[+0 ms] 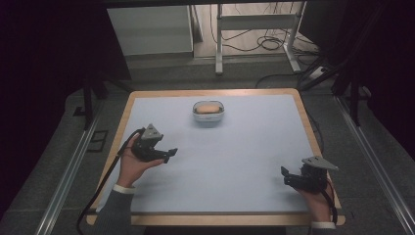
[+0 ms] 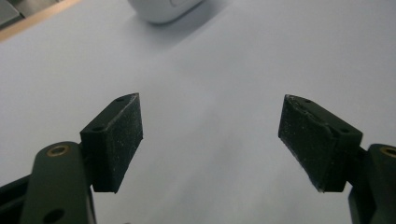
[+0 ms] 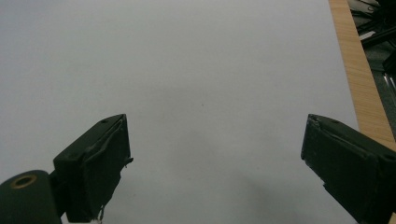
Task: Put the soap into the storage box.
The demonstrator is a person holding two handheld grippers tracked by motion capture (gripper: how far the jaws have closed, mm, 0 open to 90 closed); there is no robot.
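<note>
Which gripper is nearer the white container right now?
The left gripper: it sits farther up the table toward the white container, jaws open and empty. The right gripper rests near the front edge.

L tool (image 1: 169,154) held in the person's L hand (image 1: 131,164), palm under the tool body, grey three-cornered plate on top, cable trailing back past the grey sleeve. Jaws point toward the R side, roughly level, low over the bench (image 1: 235,161). In the left gripper view its pads (image 2: 119,140) stand wide apart w/ nothing between them. R tool (image 1: 285,175) gripped by the R hand (image 1: 318,198) from behind, plate up, jaws pointing toward the L tool, well apart from it. In the right gripper view its pads (image 3: 100,165) also spread wide, gap bare
</note>
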